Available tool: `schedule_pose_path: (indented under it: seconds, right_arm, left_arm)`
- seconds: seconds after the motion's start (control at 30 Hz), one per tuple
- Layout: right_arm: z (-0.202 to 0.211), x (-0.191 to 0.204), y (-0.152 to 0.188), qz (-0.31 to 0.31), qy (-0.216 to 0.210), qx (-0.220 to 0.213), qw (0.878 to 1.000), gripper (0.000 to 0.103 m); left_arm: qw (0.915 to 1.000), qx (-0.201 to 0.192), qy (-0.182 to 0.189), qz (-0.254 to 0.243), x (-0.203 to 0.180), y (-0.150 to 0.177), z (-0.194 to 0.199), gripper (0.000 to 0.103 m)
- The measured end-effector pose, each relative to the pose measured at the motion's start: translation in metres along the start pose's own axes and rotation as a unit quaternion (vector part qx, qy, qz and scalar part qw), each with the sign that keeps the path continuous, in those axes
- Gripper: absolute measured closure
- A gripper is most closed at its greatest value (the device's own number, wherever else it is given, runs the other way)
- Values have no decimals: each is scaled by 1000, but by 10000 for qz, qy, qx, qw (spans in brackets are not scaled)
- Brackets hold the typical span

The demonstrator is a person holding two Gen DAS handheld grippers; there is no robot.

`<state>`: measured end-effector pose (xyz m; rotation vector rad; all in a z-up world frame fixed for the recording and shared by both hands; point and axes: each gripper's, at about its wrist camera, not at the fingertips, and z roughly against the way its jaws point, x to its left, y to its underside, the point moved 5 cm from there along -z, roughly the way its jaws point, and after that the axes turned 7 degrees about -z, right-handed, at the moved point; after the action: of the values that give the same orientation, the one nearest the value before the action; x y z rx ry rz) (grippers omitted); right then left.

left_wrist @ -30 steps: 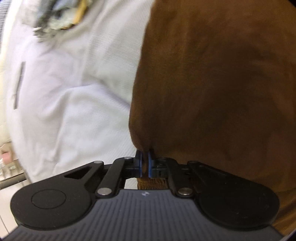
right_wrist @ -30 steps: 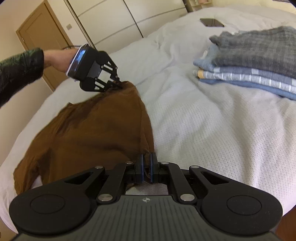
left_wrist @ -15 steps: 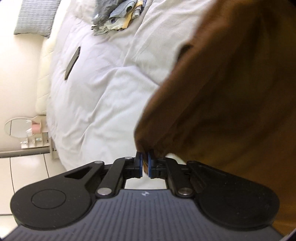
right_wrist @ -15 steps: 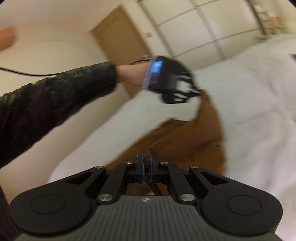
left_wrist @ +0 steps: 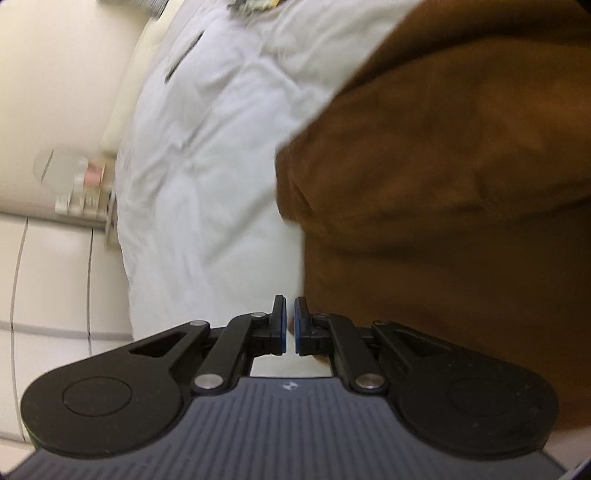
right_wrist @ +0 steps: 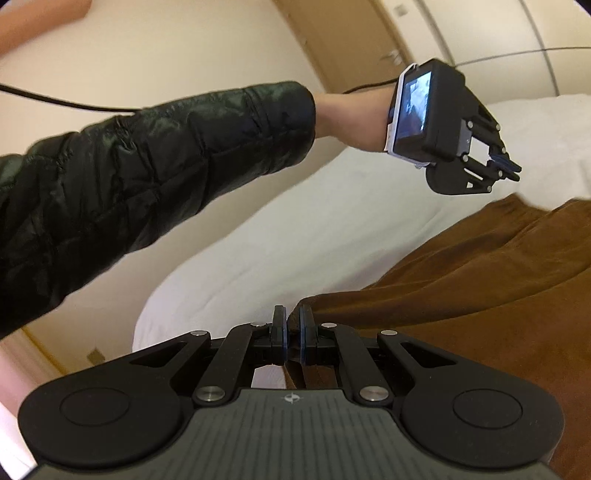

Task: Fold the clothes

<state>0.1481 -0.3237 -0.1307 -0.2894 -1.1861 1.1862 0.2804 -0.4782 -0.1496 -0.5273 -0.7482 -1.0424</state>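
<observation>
A brown garment fills the right half of the left wrist view and lies spread over the white bed. My left gripper is shut, with a sliver of brown cloth at its pads by the garment's edge. In the right wrist view the left gripper hovers just over the garment's far corner; the spot where they meet is blurred. My right gripper is shut on a near fold of the brown garment, and cloth shows between its blue pads.
A person's arm in a dark quilted sleeve crosses the right wrist view. On the bed lie a dark phone and a pile of clothes at the far end. A bedside table with small items stands at left. A wooden door is behind.
Both grippers have swept sideways and a little upward, taking the brown garment along. The folded stack has left the right wrist view. The left hand now looks nearer and larger there.
</observation>
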Motion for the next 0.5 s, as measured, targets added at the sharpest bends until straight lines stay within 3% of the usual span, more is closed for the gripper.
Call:
schedule_pose_path:
  seconds: [0.07, 0.13, 0.2, 0.23, 0.33, 0.5]
  right_arm:
    - [-21, 1, 5, 47, 15, 160, 9999, 97]
    - [-38, 0, 14, 158, 147, 351, 9992, 93]
    - [-49, -2, 25, 192, 170, 656, 9975, 77]
    - [-47, 0, 29, 234, 114, 724, 9970, 76]
    - [-33, 3, 38, 382, 34, 837, 9958, 75]
    - [21, -9, 38, 511, 402, 621, 9960, 65]
  left_arm:
    - [9987, 102, 44, 501, -9, 14, 4, 98]
    - [9918, 141, 47, 1270, -15, 23, 24, 96]
    - [9781, 168, 39, 2076, -18, 30, 46, 96]
    - [9687, 181, 34, 2474, -20, 33, 57, 94]
    - [9273, 160, 115, 3738, -28, 38, 99, 80]
    - [8308, -295, 440, 5540, -66, 34, 178, 73]
